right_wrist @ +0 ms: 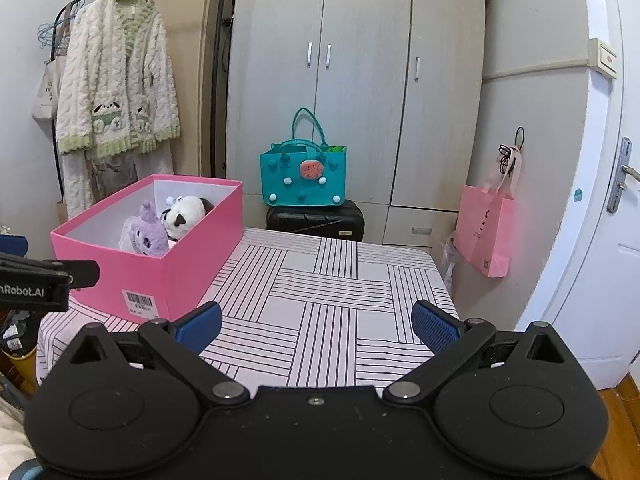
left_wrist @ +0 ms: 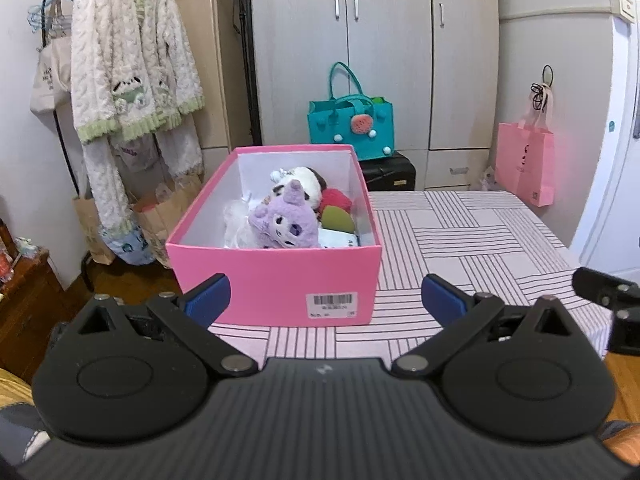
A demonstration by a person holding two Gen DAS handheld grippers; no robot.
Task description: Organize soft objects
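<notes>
Fingers on the left gripper are spreading wide with nothing between them, hovering just short of the near wall of the pink box, and over on the right gripper the blue fingers are gaping just as wide, empty, hanging over bare striped cloth. The box is sitting on the left part of the counter, and it is looking well stocked: a purple plush is leaning at the front, a white and brown plush is lying behind it, and red and green soft pieces are tucking in beside them against the right wall, with some white fabric showing low down that I cannot identify. From the right wrist view the purple plush and the white one are peeking over the rim of the box, and the counter around it is showing no loose soft item at all. So I am judging the gathering as essentially finished; if anything is left, it is lying outside these views, or it is only a matter of tidying what is in the box. For writing, a white barcode sticker is sitting on the front of the box, its small print too fine to read, and the left gripper's side, poking into the right wrist view, is reading "nRobot.AI", its start cut off at the edge.
</notes>
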